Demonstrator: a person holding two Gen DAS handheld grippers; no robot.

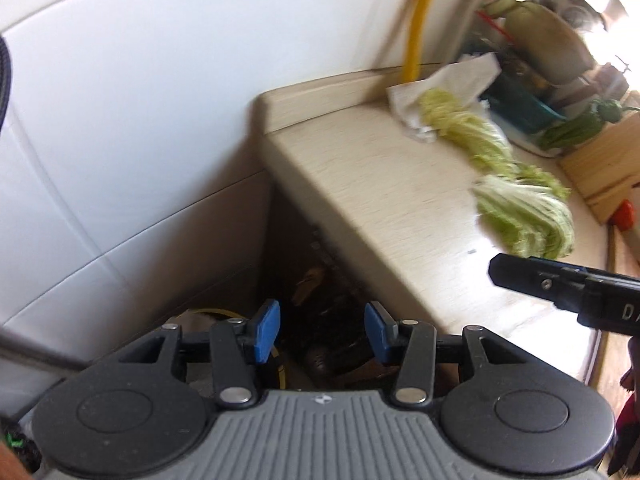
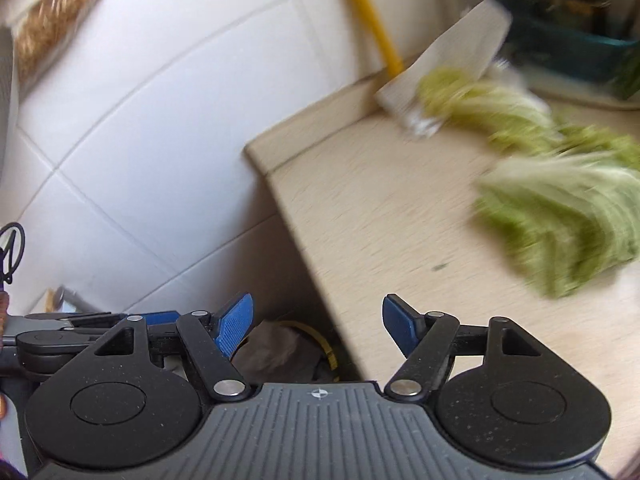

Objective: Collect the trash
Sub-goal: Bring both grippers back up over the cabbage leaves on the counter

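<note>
Both hand-held grippers, left (image 1: 322,332) and right (image 2: 318,326), hung empty with jaws apart over the dark bin (image 2: 280,350) beside the bench (image 1: 360,184). Cabbage leaves (image 1: 528,216) and a paper towel (image 1: 444,84) lay at 2 o'clock, uncollected, so most work looked left.
</note>
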